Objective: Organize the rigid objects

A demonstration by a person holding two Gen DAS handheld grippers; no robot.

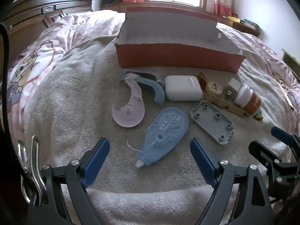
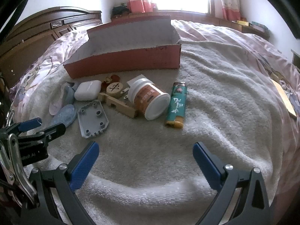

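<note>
A red cardboard box with a grey inside stands open on a white towel; it also shows in the right wrist view. In front of it lie a blue correction-tape dispenser, a pale purple shell piece, a white earbud case, a grey plastic plate, a wooden block, an orange jar on its side and a teal lighter. My left gripper is open, its fingers either side of the dispenser's tip. My right gripper is open and empty over bare towel.
The towel lies on a pink patterned bedspread. A dark wooden headboard is at the left, a window with curtains behind. The right gripper's finger shows at the right edge of the left wrist view.
</note>
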